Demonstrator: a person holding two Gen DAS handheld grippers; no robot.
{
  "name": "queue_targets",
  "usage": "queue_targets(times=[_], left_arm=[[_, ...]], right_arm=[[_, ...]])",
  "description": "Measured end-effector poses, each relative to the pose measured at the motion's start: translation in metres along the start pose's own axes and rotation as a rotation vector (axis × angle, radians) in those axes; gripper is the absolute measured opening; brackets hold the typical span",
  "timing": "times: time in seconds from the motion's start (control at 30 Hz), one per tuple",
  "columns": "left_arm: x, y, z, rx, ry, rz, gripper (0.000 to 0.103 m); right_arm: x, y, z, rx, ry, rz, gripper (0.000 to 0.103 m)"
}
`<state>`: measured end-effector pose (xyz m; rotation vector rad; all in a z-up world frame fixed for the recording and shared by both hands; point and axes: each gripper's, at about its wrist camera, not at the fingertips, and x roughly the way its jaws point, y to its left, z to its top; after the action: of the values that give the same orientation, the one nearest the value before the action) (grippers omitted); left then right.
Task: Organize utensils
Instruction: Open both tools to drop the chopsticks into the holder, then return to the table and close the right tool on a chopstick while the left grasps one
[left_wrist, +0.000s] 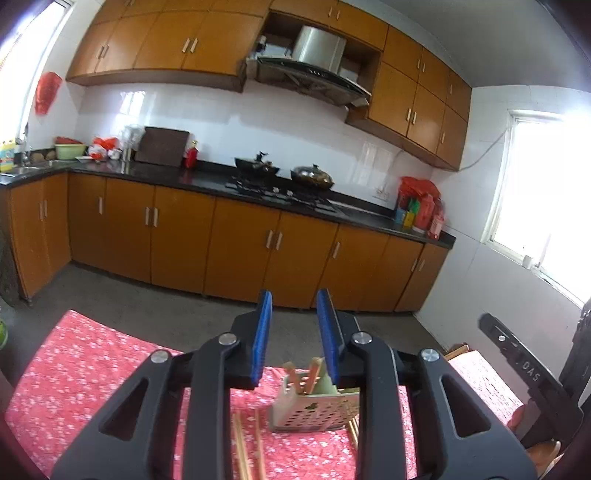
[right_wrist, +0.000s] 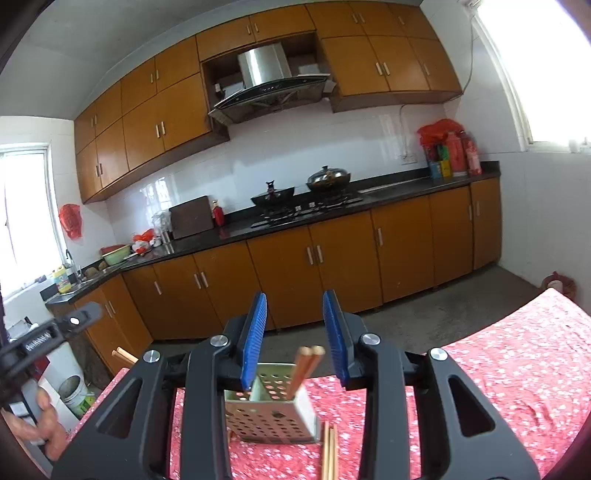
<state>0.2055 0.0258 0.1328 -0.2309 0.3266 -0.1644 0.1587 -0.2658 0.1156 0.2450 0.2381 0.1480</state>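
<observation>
A pale perforated utensil holder (left_wrist: 314, 410) stands on the table's red floral cloth (left_wrist: 92, 369), with wooden chopsticks (left_wrist: 314, 369) upright in it. Loose chopsticks (left_wrist: 242, 446) lie on the cloth in front of it. My left gripper (left_wrist: 294, 295) hovers above and short of the holder, open, with nothing between its blue pads. In the right wrist view the same holder (right_wrist: 273, 410) carries chopsticks (right_wrist: 306, 365), and another pair of loose chopsticks (right_wrist: 328, 450) lies beside it. My right gripper (right_wrist: 294, 296) is open too, pads apart, pressing on nothing.
Beyond the table is bare floor, then a run of orange cabinets (left_wrist: 240, 240) under a dark counter with two woks (left_wrist: 312, 175) on the hob. The other gripper (left_wrist: 517, 358) shows at the right edge, and a hand (right_wrist: 44, 424) at the left edge. A white bucket (right_wrist: 74, 395) stands on the floor.
</observation>
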Motion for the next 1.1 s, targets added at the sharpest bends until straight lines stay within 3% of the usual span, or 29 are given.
queue_targets(times=[0.2, 0.3, 0.43, 0.57, 0.67, 0.83, 1.1], left_arm=[[-0.040, 0.027, -0.021, -0.005, 0.004, 0.068, 0.033], [-0.041, 0.045, -0.051, 0.014, 0.072, 0.124, 0.034], [-0.023, 0.072, -0.108, 0.030, 0.226, 0.196, 0.034], [-0.006, 0.087, -0.153, -0.004, 0.361, 0.193, 0.034], [-0.002, 0.086, -0.173, -0.015, 0.412, 0.178, 0.034], [0.004, 0.079, -0.189, -0.003, 0.450, 0.151, 0.034], [0.010, 0.068, -0.199, -0.001, 0.499, 0.106, 0.034]], right_arm=[[-0.021, -0.025, -0.018, -0.004, 0.059, -0.077, 0.037], [-0.014, -0.042, -0.054, -0.015, 0.177, -0.125, 0.037], [0.004, -0.055, -0.106, -0.002, 0.352, -0.137, 0.037], [0.024, -0.048, -0.163, 0.005, 0.545, -0.061, 0.030], [0.032, -0.037, -0.184, -0.015, 0.616, -0.028, 0.027], [0.045, -0.026, -0.202, -0.052, 0.679, -0.033, 0.022], [0.048, -0.033, -0.206, -0.077, 0.686, -0.061, 0.021]])
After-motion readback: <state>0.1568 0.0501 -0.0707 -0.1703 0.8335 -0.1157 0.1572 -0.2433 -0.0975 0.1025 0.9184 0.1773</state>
